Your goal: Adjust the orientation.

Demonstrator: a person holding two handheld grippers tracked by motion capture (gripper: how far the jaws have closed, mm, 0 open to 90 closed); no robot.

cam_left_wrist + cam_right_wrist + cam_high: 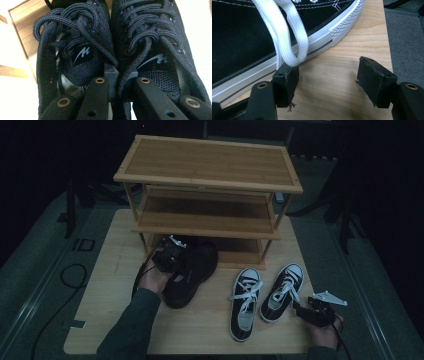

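At the foot of the wooden shoe rack (207, 180), the left claw (172, 254) was clamped on the inner collars of the pair of dark sneakers (192, 270), pinching the two together on the tabletop (110, 290) before the lowest shelf, so the step in hand looked like carrying them in, which called for a level push under the middle shelf. The right claw (328, 80) stood apart and empty just beside the black-and-white canvas shoes (265, 295). How far the sneakers' toes had entered stayed hidden, perhaps barely.
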